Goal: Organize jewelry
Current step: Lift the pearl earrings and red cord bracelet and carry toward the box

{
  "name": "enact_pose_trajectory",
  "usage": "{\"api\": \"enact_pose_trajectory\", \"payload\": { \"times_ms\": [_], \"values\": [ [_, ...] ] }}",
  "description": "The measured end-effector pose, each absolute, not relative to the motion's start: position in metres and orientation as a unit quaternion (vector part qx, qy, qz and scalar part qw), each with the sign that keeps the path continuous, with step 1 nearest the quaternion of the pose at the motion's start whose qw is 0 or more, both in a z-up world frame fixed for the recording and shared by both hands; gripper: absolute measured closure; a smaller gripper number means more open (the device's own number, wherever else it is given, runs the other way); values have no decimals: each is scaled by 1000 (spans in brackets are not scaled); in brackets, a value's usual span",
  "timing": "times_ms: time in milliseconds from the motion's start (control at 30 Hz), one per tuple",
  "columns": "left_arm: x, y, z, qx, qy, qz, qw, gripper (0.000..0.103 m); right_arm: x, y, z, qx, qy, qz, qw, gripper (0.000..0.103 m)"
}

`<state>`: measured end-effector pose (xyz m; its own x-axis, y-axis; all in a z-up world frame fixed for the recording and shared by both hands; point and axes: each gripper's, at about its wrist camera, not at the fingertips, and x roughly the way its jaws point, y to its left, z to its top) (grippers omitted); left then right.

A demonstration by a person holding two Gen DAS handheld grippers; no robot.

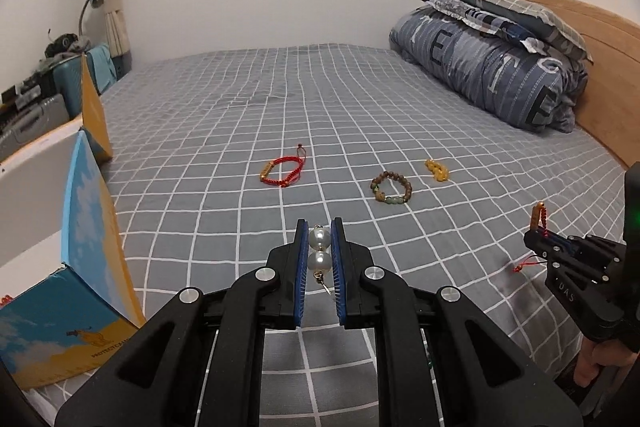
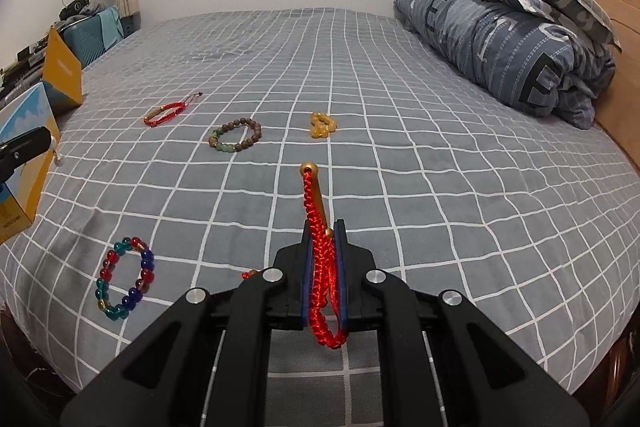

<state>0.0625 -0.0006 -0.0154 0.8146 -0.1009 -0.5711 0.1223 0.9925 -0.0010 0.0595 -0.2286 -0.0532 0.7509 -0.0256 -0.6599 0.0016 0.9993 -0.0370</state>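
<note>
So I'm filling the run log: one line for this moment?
left gripper: shut on pearl earring | right gripper: shut on red cord bracelet | box: open

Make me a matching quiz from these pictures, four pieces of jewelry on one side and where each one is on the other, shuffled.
1. pearl earring
2. red cord bracelet with gold tube
3. multicolour bead bracelet
4. yellow beads

A. lying on the bed, nearest the right gripper
B. held in the left gripper
C. lying on the bed, toward the folded quilt
D. held in the right gripper

Pairs: 1-B, 2-D, 3-A, 4-C
</note>
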Motion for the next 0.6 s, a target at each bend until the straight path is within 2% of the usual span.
{"api": "enact_pose_trajectory", "payload": {
  "times_ms": [600],
  "values": [
    [51,19,45,11,280,-41,959,92,75,-201,2,1,349,8,937,95]
  ]
}}
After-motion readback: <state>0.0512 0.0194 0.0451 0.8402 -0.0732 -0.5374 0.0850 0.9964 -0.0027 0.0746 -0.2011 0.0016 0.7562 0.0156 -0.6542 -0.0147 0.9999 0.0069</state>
